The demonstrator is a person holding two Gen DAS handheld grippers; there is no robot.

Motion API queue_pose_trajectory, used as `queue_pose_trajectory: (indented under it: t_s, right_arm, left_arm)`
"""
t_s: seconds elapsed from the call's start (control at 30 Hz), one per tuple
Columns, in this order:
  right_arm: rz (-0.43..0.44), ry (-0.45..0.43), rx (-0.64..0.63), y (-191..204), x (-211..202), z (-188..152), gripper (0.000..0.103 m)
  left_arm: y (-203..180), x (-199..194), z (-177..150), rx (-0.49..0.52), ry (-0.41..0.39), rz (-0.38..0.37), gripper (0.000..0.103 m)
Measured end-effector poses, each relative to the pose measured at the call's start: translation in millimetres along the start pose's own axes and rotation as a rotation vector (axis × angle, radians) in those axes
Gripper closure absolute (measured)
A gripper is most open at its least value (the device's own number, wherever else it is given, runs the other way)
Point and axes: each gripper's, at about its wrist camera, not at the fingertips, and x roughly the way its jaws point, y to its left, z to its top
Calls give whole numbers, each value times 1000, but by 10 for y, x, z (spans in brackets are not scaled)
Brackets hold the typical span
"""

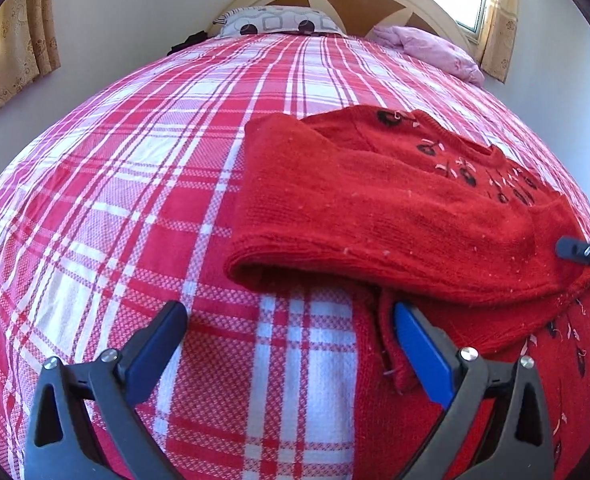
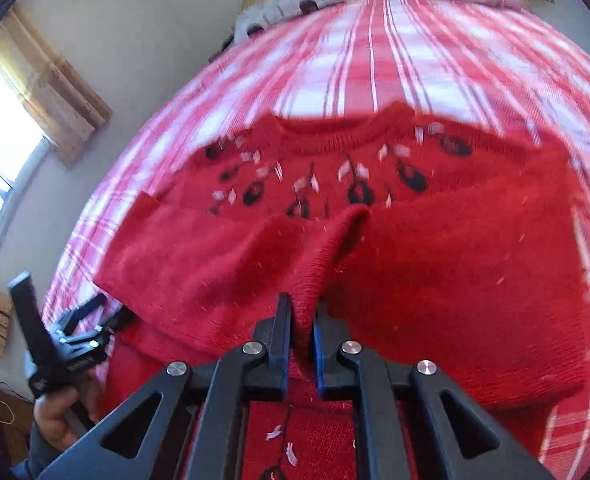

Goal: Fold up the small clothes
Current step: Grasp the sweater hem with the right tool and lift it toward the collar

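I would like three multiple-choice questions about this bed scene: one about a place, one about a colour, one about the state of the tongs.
1. Where does the pink bundle lie?
A. near the headboard
B. on the floor
C. on the sweater

2. What colour is the sweater?
A. green
B. red
C. white

3. How are the right tongs?
A. wide open, empty
B. out of view
C. shut on sweater fabric

Answers: 1 A, it rests at the far end of the plaid bedspread, beside the patterned pillow. 2 B, red knit with dark motifs. 3 C, fabric is pinched between them; the left tongs are open.
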Motion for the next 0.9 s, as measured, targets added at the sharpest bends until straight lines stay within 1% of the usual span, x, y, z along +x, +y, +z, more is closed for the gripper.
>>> queue_pose_trajectory:
  t_s: [0.1, 0.23, 0.37, 0.57, 0.83, 0.9]
  right_arm:
    - [-4, -55, -26, -12, -245, 30, 96]
    - [-32, -123, -44, -102, -566, 59, 96]
    - [-49, -148, -28, -259, -717, 53, 96]
    - [-68, -163, 16, -533, -827, -86, 96]
    - [-120, -159, 65, -812, -793, -246, 96]
    - [-126, -137, 78, -880, -742, -274, 96]
  left_arm:
    - [12, 0, -5, -3, 0, -4, 0]
    - [2, 9, -2, 3, 3, 4, 0]
    - [-3, 19, 1, 6, 5, 9, 0]
    - [-1, 22, 2, 8, 5, 10, 0]
    - [-2, 25, 2, 8, 5, 11, 0]
    - [-3, 25, 1, 9, 5, 11, 0]
